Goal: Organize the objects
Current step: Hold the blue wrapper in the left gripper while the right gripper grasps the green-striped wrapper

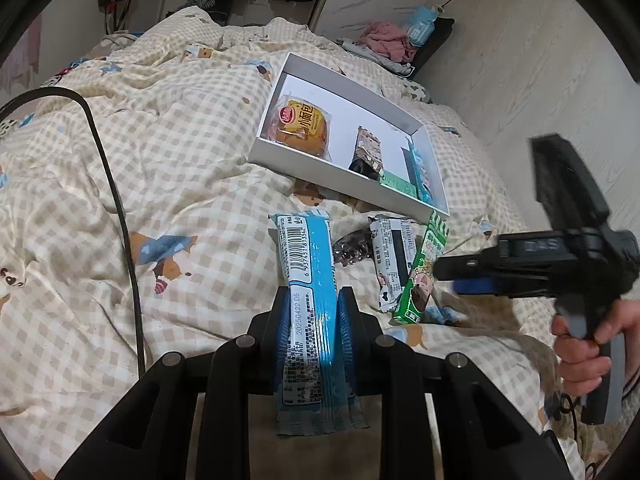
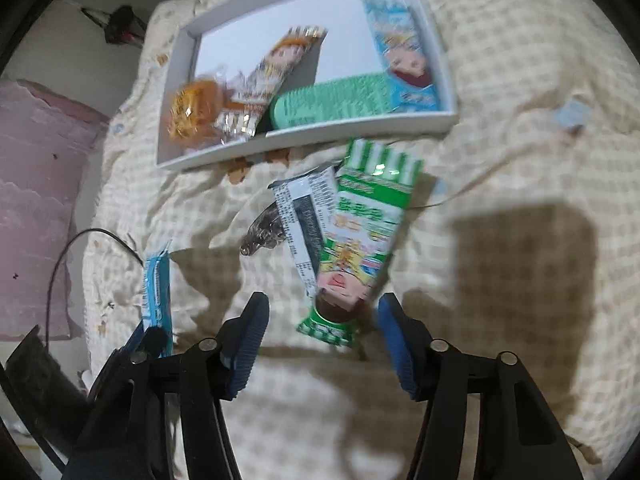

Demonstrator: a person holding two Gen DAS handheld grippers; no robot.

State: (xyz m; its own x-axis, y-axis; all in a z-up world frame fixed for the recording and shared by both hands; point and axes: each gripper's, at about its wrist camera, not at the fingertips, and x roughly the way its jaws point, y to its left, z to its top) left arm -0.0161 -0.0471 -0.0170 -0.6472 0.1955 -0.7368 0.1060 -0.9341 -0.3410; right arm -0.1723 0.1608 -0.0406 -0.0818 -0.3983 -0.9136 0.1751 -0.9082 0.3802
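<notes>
your left gripper (image 1: 314, 320) clamps the blue bar (image 1: 308, 272) at frame centre, ready for the box (image 1: 340, 178) above; your right gripper (image 2: 320, 344) gapes around the green pack (image 2: 356, 236), untouched.

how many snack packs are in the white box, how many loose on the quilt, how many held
In the white box: 4 (bun, brown bar, green pack, blue pack)
Loose on the quilt: 3 (green carton, white pack, dark wrapper)
Held in the left tool: 1 (blue bar)
Total: 8
</notes>
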